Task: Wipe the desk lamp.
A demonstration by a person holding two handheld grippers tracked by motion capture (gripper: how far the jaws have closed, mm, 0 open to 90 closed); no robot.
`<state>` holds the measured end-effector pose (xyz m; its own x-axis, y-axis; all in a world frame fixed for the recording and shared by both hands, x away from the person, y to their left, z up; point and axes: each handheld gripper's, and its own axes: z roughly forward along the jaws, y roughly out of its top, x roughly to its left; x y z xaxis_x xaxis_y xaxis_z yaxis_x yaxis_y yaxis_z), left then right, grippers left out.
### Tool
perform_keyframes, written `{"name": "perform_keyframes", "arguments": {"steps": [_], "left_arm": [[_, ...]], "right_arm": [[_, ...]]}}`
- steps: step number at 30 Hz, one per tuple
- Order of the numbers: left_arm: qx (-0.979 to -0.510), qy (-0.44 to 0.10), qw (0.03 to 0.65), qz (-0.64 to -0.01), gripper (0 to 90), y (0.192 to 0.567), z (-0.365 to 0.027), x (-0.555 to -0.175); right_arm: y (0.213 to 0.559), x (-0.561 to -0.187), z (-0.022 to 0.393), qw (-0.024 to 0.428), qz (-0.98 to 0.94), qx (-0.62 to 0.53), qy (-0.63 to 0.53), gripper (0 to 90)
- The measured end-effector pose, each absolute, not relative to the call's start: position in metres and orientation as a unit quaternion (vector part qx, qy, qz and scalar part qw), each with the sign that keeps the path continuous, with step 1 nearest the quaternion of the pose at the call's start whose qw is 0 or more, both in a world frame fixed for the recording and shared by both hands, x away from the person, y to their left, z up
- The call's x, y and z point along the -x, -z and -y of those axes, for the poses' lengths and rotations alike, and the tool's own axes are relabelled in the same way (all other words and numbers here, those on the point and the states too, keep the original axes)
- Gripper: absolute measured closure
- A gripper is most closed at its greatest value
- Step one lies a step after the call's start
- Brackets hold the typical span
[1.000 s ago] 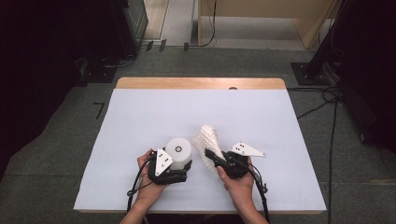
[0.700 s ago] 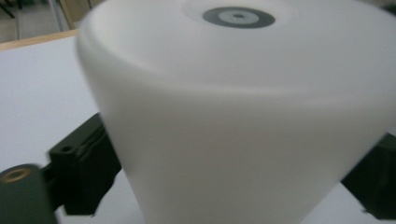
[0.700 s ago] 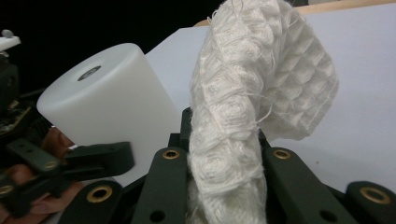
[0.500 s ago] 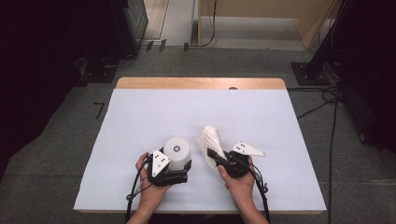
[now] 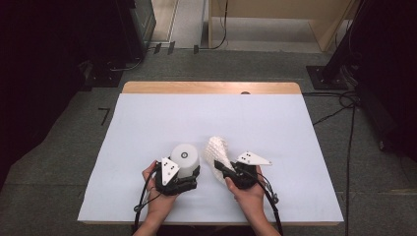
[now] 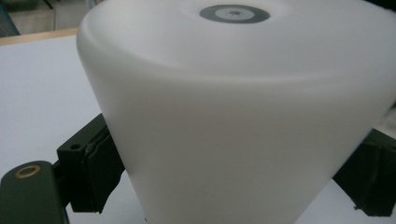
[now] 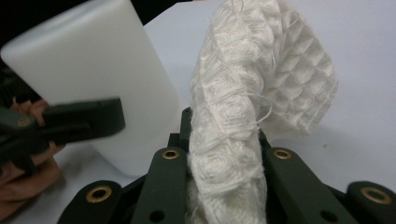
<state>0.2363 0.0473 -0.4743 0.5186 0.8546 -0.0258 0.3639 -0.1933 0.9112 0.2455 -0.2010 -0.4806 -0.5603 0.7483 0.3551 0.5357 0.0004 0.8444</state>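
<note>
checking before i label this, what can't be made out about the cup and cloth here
- White cup: in the left gripper view its base is cut off by the bottom edge, so no opening shows.
- Right tool: its pads are hidden by the white cloth pinched between them.
- High view: the cup's near side is hidden by the left tool.

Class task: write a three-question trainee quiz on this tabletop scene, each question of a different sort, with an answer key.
1. True or false: the left tool grips the white cup, which stands upside down.
2. What is clamped in the right tool?
A. a sponge
B. a white waffle-weave cloth
C. a sheet of paper
3. Fill in: the cup and cloth are held over the ___ table cover.

Key:
1. True; in the left gripper view the jaws press both sides of the cup, base uppermost.
2. B; in the right gripper view the jaws pinch the folded cloth.
3. White.
</note>
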Motion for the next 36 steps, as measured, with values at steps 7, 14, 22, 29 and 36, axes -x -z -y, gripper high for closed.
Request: {"name": "perform_keyframes", "arguments": {"steps": [7,14,22,29,36], "left_arm": [[-0.729,-0.212,0.540,-0.364,8.7,0.453,-0.063,-0.236],[-0.750,-0.211,0.523,-0.345,8.7,0.456,-0.058,-0.235],[-0.771,-0.207,0.501,-0.334,8.7,0.464,-0.047,-0.234],[-0.766,-0.206,0.502,-0.345,8.6,0.463,-0.049,-0.235],[-0.752,-0.208,0.523,-0.344,8.7,0.455,-0.056,-0.235]], "right_arm": [[0.486,-0.242,0.186,0.080,-0.722,-0.439,-0.529,77.5],[0.474,-0.236,0.183,0.081,-0.716,-0.413,-0.557,77.6],[0.451,-0.227,0.188,0.102,-0.697,-0.393,-0.591,77.7],[0.440,-0.222,0.188,0.107,-0.691,-0.380,-0.605,77.7],[0.468,-0.234,0.183,0.068,-0.708,-0.411,-0.570,77.8]]}}
